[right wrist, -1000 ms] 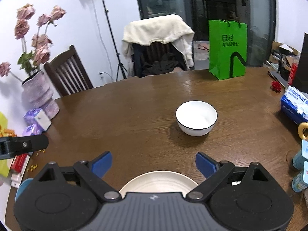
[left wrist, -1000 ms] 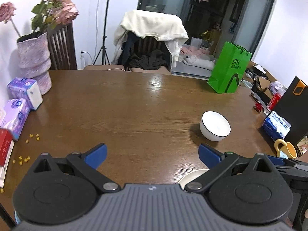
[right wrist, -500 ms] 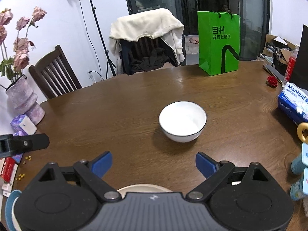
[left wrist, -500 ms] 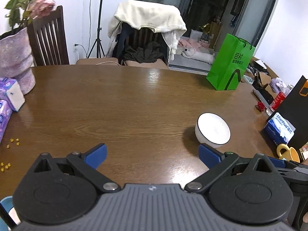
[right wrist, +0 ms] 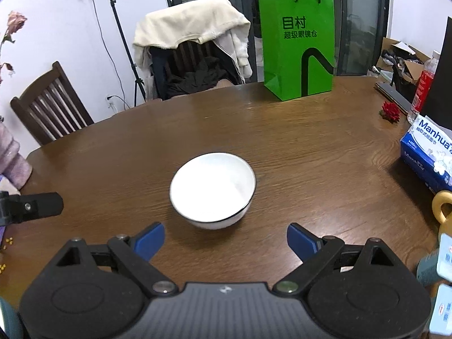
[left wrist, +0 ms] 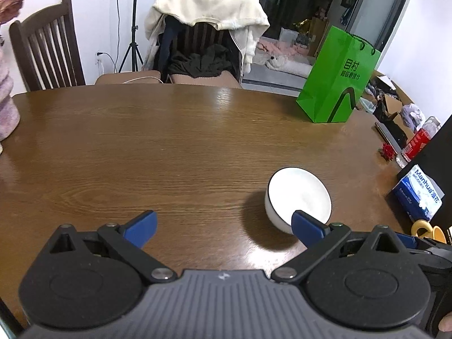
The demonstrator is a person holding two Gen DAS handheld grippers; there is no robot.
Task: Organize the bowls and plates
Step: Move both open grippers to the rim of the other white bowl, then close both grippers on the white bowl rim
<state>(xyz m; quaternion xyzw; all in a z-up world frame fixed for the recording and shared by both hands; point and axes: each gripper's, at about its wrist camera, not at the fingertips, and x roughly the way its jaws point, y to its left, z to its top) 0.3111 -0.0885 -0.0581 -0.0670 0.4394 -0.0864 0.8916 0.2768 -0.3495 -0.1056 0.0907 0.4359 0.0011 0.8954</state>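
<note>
Nearest in the right wrist view, right gripper (right wrist: 225, 237) with jaws spread wide and nothing between the blue fingertips (right wrist: 149, 240), held above the brown wooden table (right wrist: 296, 152). Just beyond and centred between them, white bowl (right wrist: 212, 190) with a thin dark rim, upright on the wood, apart from both tips. At the left edge of that view, a black part of the left gripper's body poking in.

In the left wrist view, left gripper (left wrist: 223, 227) likewise wide open and empty, over bare tabletop (left wrist: 141, 147). Same bowl (left wrist: 298, 197) off to the right there, partly behind the right blue fingertip (left wrist: 306, 226); contact not clear.

Further right, blue tissue box (right wrist: 428, 154) and a yellow mug handle (right wrist: 442, 206) near the table's right edge, a small red flower (right wrist: 390, 112) beyond them. At the far right of the table, green paper bag (right wrist: 298, 45) standing upright. Past the far edge, chair draped with a cream garment (right wrist: 192, 28), and a dark slatted chair (right wrist: 49, 104) to the left.
</note>
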